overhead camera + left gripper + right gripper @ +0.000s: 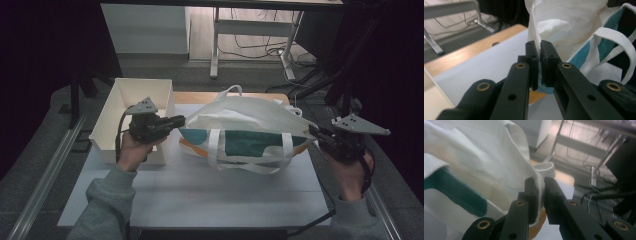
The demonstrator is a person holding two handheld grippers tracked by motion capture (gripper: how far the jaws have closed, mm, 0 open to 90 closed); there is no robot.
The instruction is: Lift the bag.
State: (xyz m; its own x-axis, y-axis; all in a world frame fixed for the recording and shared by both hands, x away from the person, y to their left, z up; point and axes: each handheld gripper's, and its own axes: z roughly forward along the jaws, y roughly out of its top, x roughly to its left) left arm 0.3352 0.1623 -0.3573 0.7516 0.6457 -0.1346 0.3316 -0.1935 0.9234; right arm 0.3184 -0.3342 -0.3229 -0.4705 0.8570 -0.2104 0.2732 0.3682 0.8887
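Left gripper: we hold the left gripper point(182, 120) at the bag's left end, level with its upper rim; in the left gripper view point(539, 53) its jaws are pinched tight on a fold of the white cloth.
Right gripper: we hold the right gripper point(314, 131) at the bag's right end; in the right gripper view point(540, 185) its jaws are clamped on the thick white hem of the rim.
Bag: the white tote bag point(245, 131), with teal and orange patches on its side, hangs stretched between our two grippers above the middle of the table; its upper rim is pulled taut from left to right.
Handles: the white strap handles point(245, 167) droop in loops from the near side of the bag, the lowest loop close to the tabletop.
Table: the pale table point(210, 197) lies under the bag, with a wooden edge at its far side.
Box: an open cream box point(112, 117) stands on the table's left part, just behind our left hand point(131, 150).
Right hand: our right hand point(352, 175) sits at the table's right edge.
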